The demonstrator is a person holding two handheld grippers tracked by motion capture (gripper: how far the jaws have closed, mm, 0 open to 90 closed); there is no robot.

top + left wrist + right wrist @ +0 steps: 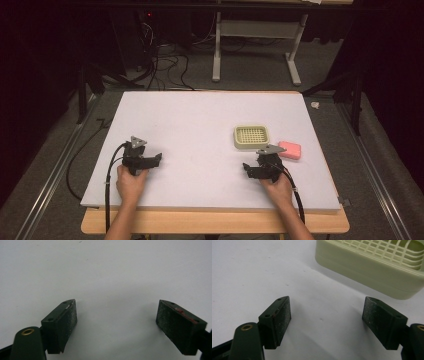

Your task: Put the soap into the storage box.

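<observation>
Both grippers rest low on the white counter [200, 130], fingers wide open and holding nothing. The right gripper [327, 317] is just beside the cream grid tray [251, 137]; I judge it should approach level and close slowly. Counted: one tray, one pink soap-like block [290, 149], two grippers, the left gripper [116, 320] well apart

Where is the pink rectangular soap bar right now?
In the high view, the pink rectangular soap bar lies on the white table at its right side, just right of the cream grid-topped soap dish and just beyond the right gripper.
</observation>
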